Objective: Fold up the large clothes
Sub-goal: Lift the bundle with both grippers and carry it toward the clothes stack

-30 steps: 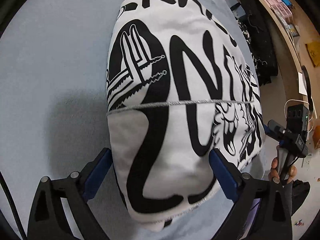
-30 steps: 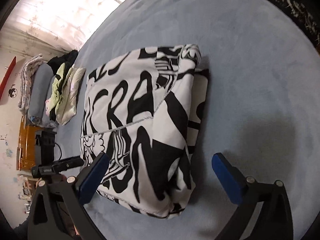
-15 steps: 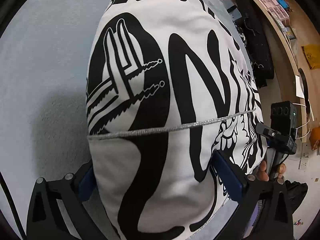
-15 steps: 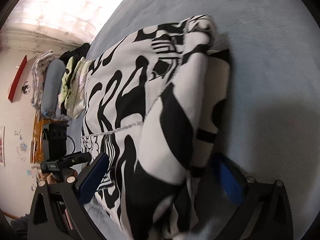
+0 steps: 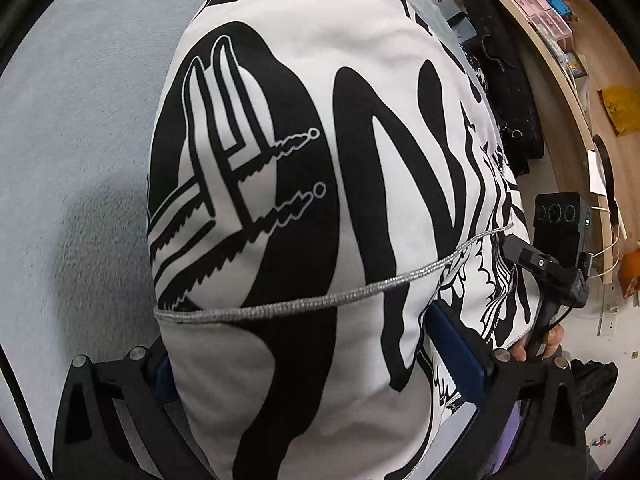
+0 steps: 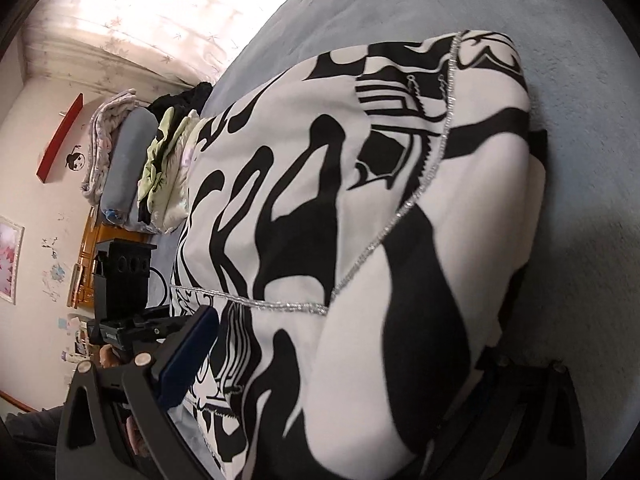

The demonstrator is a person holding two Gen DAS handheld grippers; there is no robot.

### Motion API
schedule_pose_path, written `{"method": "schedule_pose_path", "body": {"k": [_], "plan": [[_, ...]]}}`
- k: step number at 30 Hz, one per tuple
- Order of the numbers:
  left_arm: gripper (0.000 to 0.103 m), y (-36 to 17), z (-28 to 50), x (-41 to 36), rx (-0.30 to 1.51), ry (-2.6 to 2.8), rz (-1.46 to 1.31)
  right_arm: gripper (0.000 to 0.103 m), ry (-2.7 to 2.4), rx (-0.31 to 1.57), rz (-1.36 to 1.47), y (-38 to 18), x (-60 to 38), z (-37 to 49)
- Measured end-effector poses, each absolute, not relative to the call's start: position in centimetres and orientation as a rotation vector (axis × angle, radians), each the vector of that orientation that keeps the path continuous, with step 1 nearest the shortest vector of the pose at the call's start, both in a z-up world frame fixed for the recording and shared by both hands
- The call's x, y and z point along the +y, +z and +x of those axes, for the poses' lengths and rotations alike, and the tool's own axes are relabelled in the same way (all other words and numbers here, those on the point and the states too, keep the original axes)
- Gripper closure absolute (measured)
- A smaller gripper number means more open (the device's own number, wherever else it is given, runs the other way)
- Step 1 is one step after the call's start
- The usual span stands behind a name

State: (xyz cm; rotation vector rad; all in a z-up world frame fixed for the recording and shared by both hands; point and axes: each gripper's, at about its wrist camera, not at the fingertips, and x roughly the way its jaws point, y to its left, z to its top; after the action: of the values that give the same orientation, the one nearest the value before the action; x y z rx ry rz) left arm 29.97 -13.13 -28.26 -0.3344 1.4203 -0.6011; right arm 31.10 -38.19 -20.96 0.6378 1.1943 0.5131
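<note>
A folded black-and-white printed garment (image 5: 320, 200) lies on a grey-blue bed (image 5: 72, 120). The left tool (image 5: 320, 360) straddles its near end, jaws wide; the right tool (image 6: 340, 360), beside it, is closing around that end. Soft, bulky fabric; best pinched through all layers at the edge.

Big black graffiti-style letters are running across the folded white and black printed garment (image 5: 320, 160), warped and cut off by folds, so no whole word is reading clearly. A small grey box (image 5: 442, 0) at far right is showing a short dark mark, too small to decipher.
</note>
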Motion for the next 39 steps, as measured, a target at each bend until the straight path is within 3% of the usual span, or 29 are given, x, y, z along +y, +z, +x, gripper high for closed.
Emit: {"method": "schedule_pose_path", "body": {"k": [6, 9, 11, 14, 18, 32, 39], "plan": [[0.003, -27.6, 29.7, -14.4, 1.393, -0.571, -0.288, 0.036, 0.459, 1.187, 0.645, -20.6, -37.6, 30.9], [0.016, -26.5, 28.9, -14.8, 1.348, -0.554, -0.239, 0.050, 0.450, 1.172, 0.624, -19.6, -37.1, 30.5], [0.031, -25.4, 28.4, -15.3, 1.308, -0.557, -0.199, 0.054, 0.437, 1.160, 0.604, -18.8, -36.6, 30.3], [0.045, -23.3, 27.5, -16.1, 1.245, -0.570, -0.124, 0.060, 0.416, 1.142, 0.568, -17.8, -36.0, 29.8], [0.050, -21.4, 26.3, -17.1, 1.184, -0.564, -0.044, 0.068, 0.386, 1.114, 0.518, -16.1, -34.9, 29.0], [0.052, -13.1, 21.5, -9.7, 1.117, -0.554, -0.071, 0.072, 0.442, 1.021, 0.419, -7.2, -26.0, 24.0], [0.051, -7.8, 17.7, 0.9, 1.070, -0.496, -0.110, 0.072, 0.550, 0.962, 0.362, -1.9, -18.2, 22.9]]}}
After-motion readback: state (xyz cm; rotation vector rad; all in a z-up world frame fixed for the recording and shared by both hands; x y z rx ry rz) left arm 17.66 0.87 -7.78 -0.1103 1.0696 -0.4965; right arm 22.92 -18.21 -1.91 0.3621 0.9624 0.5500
